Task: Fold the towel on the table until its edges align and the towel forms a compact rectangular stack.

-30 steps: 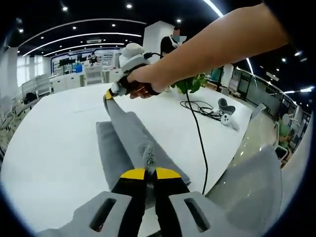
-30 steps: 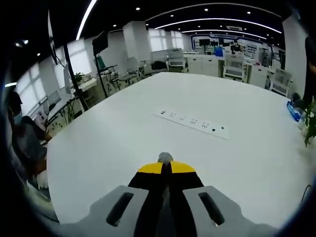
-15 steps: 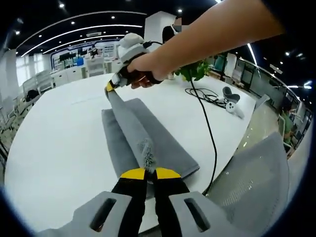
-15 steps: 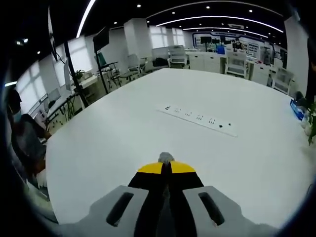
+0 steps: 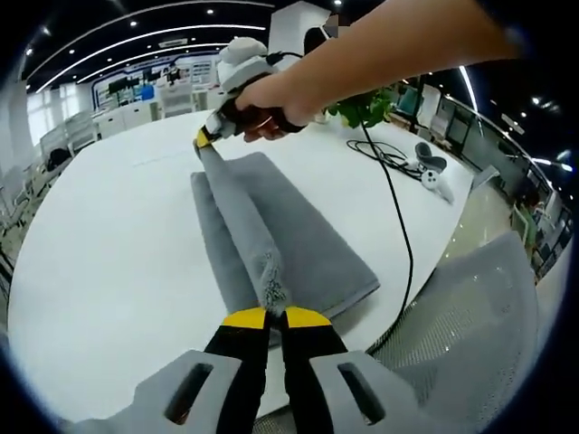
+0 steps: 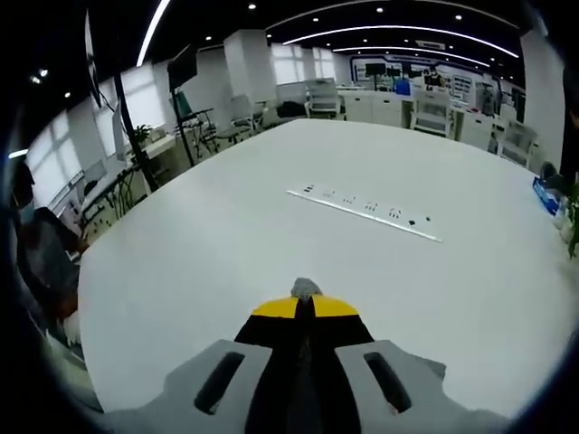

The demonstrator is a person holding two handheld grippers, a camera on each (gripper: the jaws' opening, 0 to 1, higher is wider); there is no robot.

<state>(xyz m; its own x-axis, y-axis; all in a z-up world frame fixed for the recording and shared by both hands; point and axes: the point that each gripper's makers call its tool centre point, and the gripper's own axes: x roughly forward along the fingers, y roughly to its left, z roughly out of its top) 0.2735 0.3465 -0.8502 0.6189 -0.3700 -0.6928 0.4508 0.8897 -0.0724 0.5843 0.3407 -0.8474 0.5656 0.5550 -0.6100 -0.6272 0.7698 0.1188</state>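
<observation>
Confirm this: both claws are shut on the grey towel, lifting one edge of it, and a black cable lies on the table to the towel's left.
Wrong side. In the left gripper view the black cable lies to the right of the grey towel on the table. The rest holds: the left claw and right claw are shut on its lifted edge.

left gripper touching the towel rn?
Touching. In the left gripper view, the left gripper has its jaws shut on a bunched edge of the grey towel, which rises straight out from between the yellow tips.
</observation>
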